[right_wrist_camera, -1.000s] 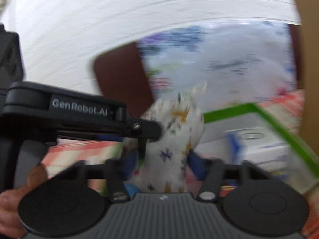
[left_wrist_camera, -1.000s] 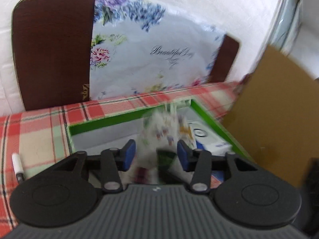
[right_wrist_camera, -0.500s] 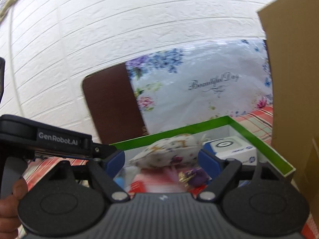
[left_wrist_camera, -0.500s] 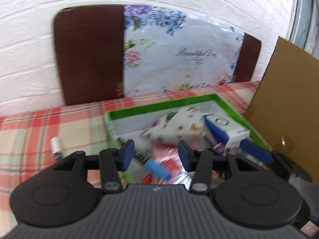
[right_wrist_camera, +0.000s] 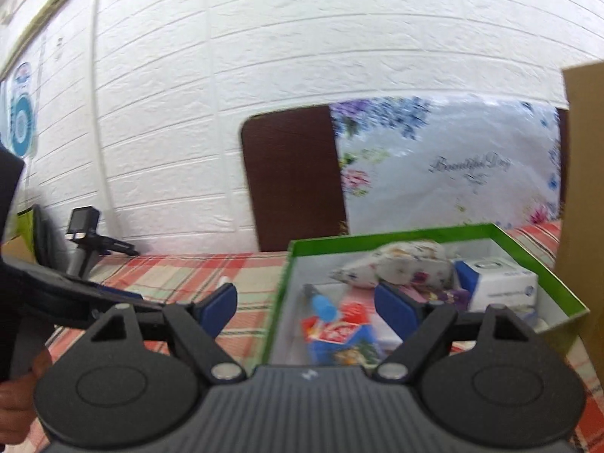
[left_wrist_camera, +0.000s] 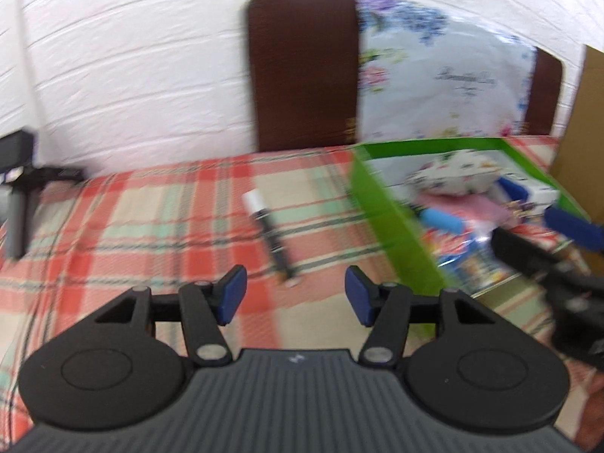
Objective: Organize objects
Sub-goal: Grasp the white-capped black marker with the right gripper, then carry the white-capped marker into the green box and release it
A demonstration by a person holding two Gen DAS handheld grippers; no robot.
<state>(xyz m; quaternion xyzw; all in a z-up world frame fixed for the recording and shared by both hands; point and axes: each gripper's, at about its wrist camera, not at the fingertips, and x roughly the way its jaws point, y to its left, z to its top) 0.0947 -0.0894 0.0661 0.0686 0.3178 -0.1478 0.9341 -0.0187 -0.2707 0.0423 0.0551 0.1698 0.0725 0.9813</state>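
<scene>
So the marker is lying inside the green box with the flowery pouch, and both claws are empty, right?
Not quite. The marker lies outside the green box, on the checked cloth to its left, as the left wrist view shows. The flowery pouch is in the box, and both claws, left and right, are empty.

The plaid tablecloth [left_wrist_camera: 158, 226] left of the green box [left_wrist_camera: 392, 226] lies mostly bare — only a marker pen [left_wrist_camera: 270, 234] lies across it, just ahead of the left gripper [left_wrist_camera: 294, 294], whose jaws have just been opening with nothing between them. A black stand [left_wrist_camera: 22, 204] blocks the far left edge. The box is crowded: floral pouch [right_wrist_camera: 400, 268], white carton [right_wrist_camera: 498, 283], snack packets [right_wrist_camera: 336, 339]. A cardboard sheet [right_wrist_camera: 585, 188] walls off the right; a brown board [right_wrist_camera: 294, 177] closes the back.
</scene>
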